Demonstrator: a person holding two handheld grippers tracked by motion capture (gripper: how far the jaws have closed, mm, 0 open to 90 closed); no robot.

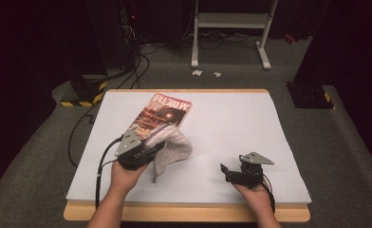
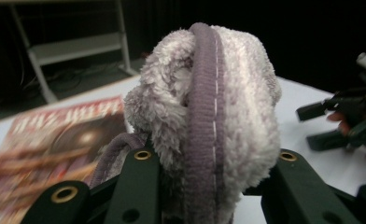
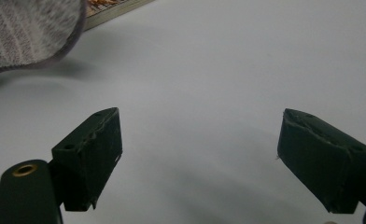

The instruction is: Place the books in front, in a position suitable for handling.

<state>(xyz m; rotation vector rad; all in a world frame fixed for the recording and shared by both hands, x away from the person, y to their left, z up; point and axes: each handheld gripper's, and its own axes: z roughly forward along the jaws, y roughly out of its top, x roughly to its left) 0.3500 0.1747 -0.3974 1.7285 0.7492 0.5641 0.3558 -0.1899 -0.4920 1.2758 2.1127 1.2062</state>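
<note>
Big white table [image 1: 231,142] takes up most of the high view, sitting on grey carpet. On it, toward the far left, there's a magazine [image 1: 162,114] with a red cover, lying flat and turned at an angle.

Next down in size is the towel [image 1: 172,147], a fluffy pale grey thing with a darker hem. It's bunched up and off the table, hanging just in front of the magazine's near edge, and it covers a bit of that corner from above. The left gripper [image 1: 151,147] has it clamped, and in the left gripper view the towel [image 2: 209,112] bulges up between both jaws, which press into it from either side.

The right gripper [image 1: 227,172] is over the near right part of the table, well apart from the towel. Its jaws are spread wide with nothing between them, just bare table [image 3: 209,74] underneath.
</note>
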